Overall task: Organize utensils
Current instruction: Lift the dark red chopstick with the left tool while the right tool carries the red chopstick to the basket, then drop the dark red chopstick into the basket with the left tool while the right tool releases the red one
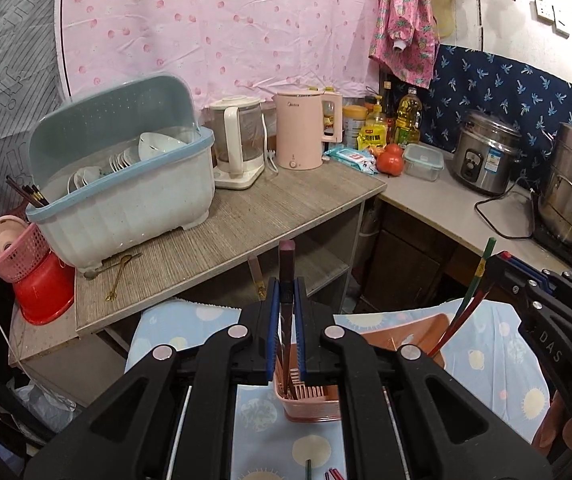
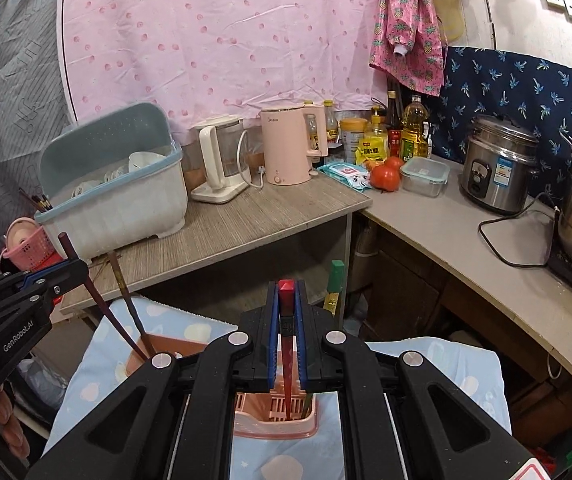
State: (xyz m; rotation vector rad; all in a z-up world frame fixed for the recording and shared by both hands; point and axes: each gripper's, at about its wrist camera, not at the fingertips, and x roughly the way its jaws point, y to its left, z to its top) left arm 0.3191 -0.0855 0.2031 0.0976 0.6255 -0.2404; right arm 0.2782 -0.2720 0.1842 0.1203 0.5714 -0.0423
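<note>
On the patterned blue cloth point(image 2: 426, 364) near the camera stands a pink slotted utensil holder point(image 2: 275, 424), and both grippers lower chopsticks into it. The left gripper point(image 1: 286, 336) is clamped on a dark brown chopstick point(image 1: 287, 264); the right gripper point(image 2: 287, 336) is clamped on a red chopstick point(image 2: 286, 368) whose tip is already inside the holder. A green chopstick point(image 2: 336, 280) stands just beside it. The next move, I think, is to release each stick. Far on the counter, the pink kettle point(image 2: 286, 148) reads "Midea".
</note>
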